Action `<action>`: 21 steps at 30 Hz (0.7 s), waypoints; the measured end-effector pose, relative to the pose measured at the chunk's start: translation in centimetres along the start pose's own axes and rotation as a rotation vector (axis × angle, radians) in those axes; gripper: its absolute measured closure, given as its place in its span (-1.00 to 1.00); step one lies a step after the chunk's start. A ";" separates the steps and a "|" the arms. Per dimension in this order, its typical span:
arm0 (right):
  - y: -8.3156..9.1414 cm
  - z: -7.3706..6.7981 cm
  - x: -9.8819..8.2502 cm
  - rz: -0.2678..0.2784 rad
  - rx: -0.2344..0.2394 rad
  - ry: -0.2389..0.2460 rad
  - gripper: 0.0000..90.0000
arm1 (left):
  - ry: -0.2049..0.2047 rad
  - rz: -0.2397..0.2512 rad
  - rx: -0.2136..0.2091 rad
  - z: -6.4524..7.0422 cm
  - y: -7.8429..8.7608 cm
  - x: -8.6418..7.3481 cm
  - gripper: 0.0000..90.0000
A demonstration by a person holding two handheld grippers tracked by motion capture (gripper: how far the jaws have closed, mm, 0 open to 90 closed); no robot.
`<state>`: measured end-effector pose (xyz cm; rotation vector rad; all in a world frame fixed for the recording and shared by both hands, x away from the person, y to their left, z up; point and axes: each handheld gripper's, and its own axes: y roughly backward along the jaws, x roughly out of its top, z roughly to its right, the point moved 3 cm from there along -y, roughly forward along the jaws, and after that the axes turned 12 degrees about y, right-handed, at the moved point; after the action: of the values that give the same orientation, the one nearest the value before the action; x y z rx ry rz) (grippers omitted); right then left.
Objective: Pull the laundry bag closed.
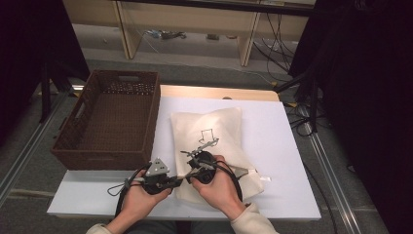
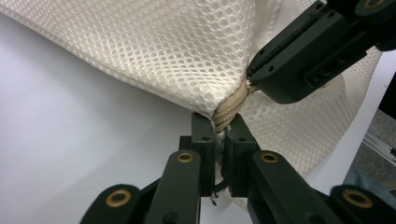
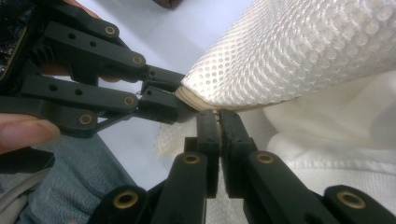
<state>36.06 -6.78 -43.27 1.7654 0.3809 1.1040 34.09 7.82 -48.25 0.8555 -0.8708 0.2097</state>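
While the white mesh bag [image 1: 210,146] is lying near the middle of the table [image 1: 287,146], its long axis is running from the far edge toward the near edge, and its zipper corner [image 2: 229,106] is pointing at you. You are pinching that beige zipper end with the left hand-held gripper [image 2: 220,125], jaws clamped narrow on the fabric. Your right hand-held gripper [image 3: 218,116] is closing narrowly on what looks like the zipper pull just beside it, so both tips are almost touching at that corner. The zipper seems to be running away from the left grip along the bag's edge toward the right side of the table, so the right hand is probably the one placed to draw it along while the left is anchoring. A brown wicker basket [image 1: 109,117] is sitting at the table's far left corner, apart from the bag.
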 end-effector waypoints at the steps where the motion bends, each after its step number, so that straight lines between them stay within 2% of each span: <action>1: 0.0 0.0 0.0 -0.004 -0.008 -0.004 0.97 | -0.011 -0.019 -0.004 -0.1 0.2 0.0 0.87; 3: 0.1 0.1 -0.1 -0.012 -0.020 -0.013 0.97 | 0.003 -0.006 -0.008 -0.2 0.2 0.1 0.87; 4: 0.1 0.3 -0.2 -0.028 -0.053 -0.015 0.97 | 0.017 -0.011 0.018 -0.5 0.6 0.1 0.87; 5: 0.2 0.8 -0.3 -0.026 -0.064 -0.009 0.97 | 0.022 -0.006 0.015 -0.6 0.7 0.2 0.87; 6: 0.3 0.8 -0.3 -0.015 -0.041 -0.029 0.97 | 0.022 -0.006 0.015 -0.6 0.7 0.2 0.87; 7: 0.5 0.9 -0.3 -0.015 -0.035 -0.030 0.97 | 0.004 -0.008 0.018 -0.7 0.8 0.2 0.87; 9: 0.6 0.9 -0.3 -0.022 -0.055 -0.023 0.97 | -0.029 -0.026 0.020 -0.6 0.8 0.3 0.87; 10: 0.6 1.0 -0.3 -0.021 -0.059 -0.005 0.97 | -0.033 -0.010 0.037 -0.5 0.7 0.2 0.87; 12: 0.6 1.0 -0.3 -0.021 -0.059 -0.001 0.97 | -0.016 -0.002 0.034 -0.5 0.7 0.2 0.87; 13: 0.6 1.0 -0.3 -0.024 -0.054 -0.019 0.97 | 0.002 0.007 0.021 -0.4 0.6 0.2 0.87; 14: 0.6 0.9 -0.3 -0.025 -0.054 -0.022 0.97 | -0.013 -0.002 0.042 -0.6 0.7 0.2 0.87; 15: 0.6 1.0 -0.3 -0.019 -0.056 -0.004 0.97 | -0.011 -0.005 0.036 -0.6 0.7 0.2 0.87; 16: 0.6 0.9 -0.2 -0.019 -0.051 -0.007 0.97 | -0.025 -0.005 0.038 -0.7 0.7 0.2 0.87; 17: 0.6 0.9 -0.2 -0.014 -0.044 -0.011 0.97 | -0.007 0.003 0.027 -0.6 0.7 0.2 0.87; 21: 0.7 0.9 -0.3 -0.022 -0.053 -0.014 0.97 | -0.004 0.008 0.023 -0.6 0.6 0.2 0.87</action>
<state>36.54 -7.80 -42.94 1.7178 0.3584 1.0767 34.30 8.68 -47.94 0.8745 -0.8767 0.2258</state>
